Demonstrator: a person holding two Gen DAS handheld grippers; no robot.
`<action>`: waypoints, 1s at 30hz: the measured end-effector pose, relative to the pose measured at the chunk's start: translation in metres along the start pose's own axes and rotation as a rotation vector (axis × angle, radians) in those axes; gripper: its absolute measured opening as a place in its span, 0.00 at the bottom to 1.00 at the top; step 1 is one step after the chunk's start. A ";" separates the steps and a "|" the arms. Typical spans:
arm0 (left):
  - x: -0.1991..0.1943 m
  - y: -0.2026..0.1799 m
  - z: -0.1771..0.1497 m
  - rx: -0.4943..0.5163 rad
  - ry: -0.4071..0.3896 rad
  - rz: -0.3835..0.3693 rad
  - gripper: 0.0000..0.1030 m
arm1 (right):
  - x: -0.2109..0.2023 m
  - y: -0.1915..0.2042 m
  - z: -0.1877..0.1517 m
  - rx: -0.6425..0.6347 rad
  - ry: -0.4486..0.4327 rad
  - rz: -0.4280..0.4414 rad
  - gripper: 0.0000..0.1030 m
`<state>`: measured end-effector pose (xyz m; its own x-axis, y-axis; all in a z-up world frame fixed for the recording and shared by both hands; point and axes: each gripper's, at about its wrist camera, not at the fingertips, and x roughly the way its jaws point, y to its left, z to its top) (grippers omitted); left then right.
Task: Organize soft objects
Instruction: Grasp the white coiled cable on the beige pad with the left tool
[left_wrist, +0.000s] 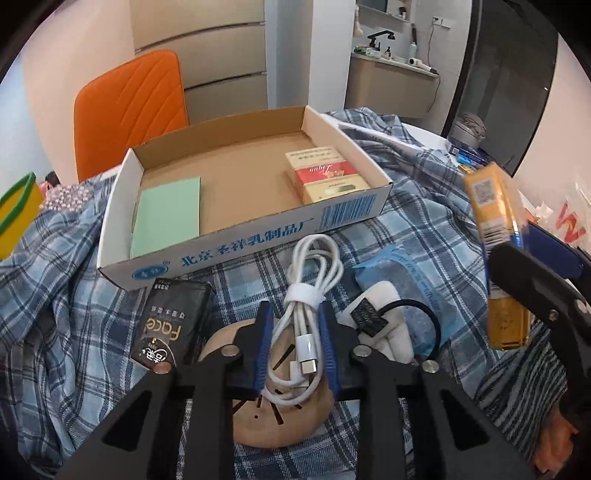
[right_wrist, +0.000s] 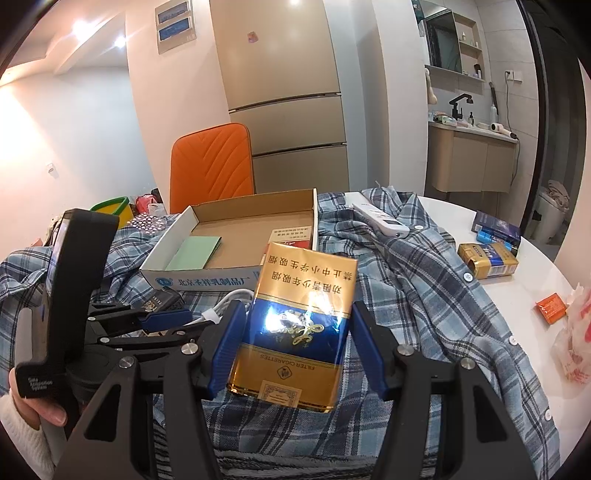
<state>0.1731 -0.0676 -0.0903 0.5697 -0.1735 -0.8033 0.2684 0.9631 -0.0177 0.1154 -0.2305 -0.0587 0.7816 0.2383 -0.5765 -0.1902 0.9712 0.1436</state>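
Observation:
My left gripper (left_wrist: 295, 308) is shut on a coiled white USB cable (left_wrist: 314, 258) bound with a white strap. The cable lies over a round wooden piece (left_wrist: 258, 424) on a blue plaid shirt (left_wrist: 74, 295). Just beyond stands an open cardboard box (left_wrist: 229, 236) holding a green card (left_wrist: 168, 214) and a red-and-gold cigarette pack (left_wrist: 325, 177). My right gripper (right_wrist: 295, 306) is shut on a gold-and-blue cigarette pack (right_wrist: 295, 325), held upright above the shirt to the right of the box. From the left wrist, that pack (left_wrist: 495, 258) hangs at the right edge.
Beside the cable lie a black tissue pack (left_wrist: 170, 328), a blue mask packet (left_wrist: 406, 273) and a white roll with a black hair tie (left_wrist: 384, 325). A white remote (right_wrist: 380, 218), another gold pack (right_wrist: 487, 258) and a small orange box (right_wrist: 552, 306) sit at the right. An orange chair (right_wrist: 210, 166) stands behind.

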 end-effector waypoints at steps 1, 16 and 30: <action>-0.003 -0.001 -0.001 0.008 -0.012 0.001 0.18 | 0.000 0.000 0.000 -0.002 0.000 0.002 0.56; -0.044 -0.015 -0.005 0.144 -0.201 0.013 0.05 | -0.004 -0.003 0.000 0.007 -0.017 0.025 0.56; -0.017 -0.004 0.009 0.208 -0.086 -0.028 0.18 | -0.001 -0.006 0.001 0.032 0.002 0.021 0.56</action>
<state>0.1693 -0.0703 -0.0715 0.6217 -0.2246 -0.7504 0.4343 0.8961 0.0915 0.1165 -0.2366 -0.0585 0.7764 0.2589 -0.5746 -0.1875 0.9653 0.1816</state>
